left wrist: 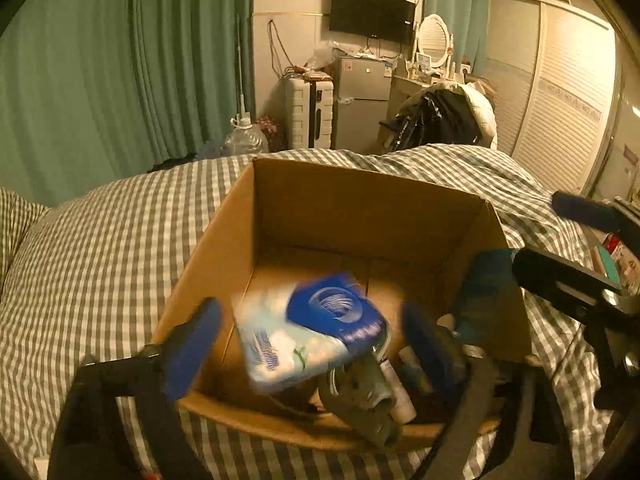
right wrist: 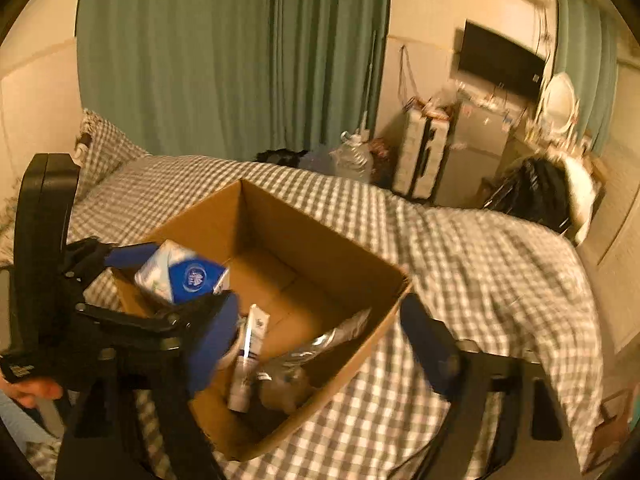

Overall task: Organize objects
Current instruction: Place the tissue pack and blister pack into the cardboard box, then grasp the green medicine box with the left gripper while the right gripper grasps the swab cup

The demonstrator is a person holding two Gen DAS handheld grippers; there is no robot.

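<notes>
An open cardboard box (left wrist: 360, 208) sits on the checked bed, also in the right wrist view (right wrist: 320, 240). A blue and white tissue pack (left wrist: 312, 328) is blurred in mid-air between the wide-open fingers of my left gripper (left wrist: 308, 344), touching neither pad; it also shows in the right wrist view (right wrist: 184, 276). My left gripper is over the box's near side. My right gripper (right wrist: 316, 344) is open and empty over the box's right corner. White tubes (right wrist: 252, 332) and a foil packet (right wrist: 328, 340) lie in the box.
The grey checked bedspread (left wrist: 100, 260) surrounds the box. Beyond the bed stand a water jug (left wrist: 244, 140), a white suitcase (left wrist: 308, 116), a small fridge (left wrist: 360, 104), a chair piled with clothes (left wrist: 444, 116) and green curtains (left wrist: 120, 72).
</notes>
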